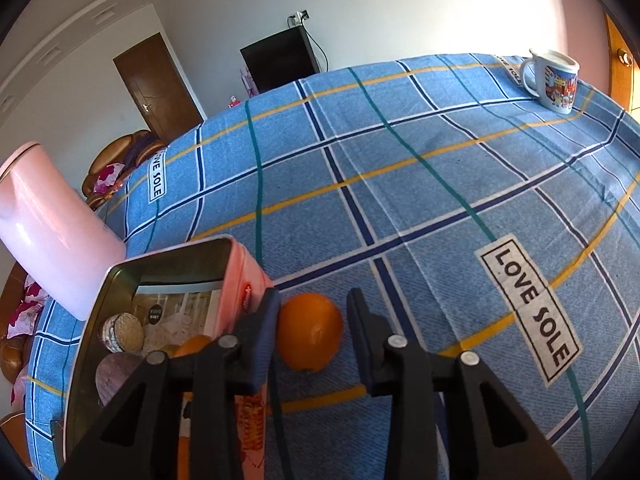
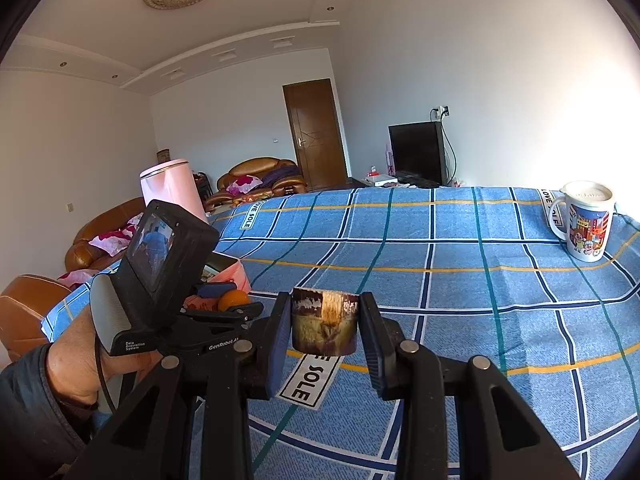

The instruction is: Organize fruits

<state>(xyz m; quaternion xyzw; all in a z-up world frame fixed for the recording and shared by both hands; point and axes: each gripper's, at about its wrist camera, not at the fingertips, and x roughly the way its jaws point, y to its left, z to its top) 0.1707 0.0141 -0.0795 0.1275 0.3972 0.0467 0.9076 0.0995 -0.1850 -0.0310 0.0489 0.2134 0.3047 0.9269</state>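
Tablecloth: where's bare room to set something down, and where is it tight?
Free: the wide checked tablecloth between the orange and the far mug, including around the LOVE SOLE label. Crowded: the near corner, where the tin, pink jug, orange and left gripper bunch together.
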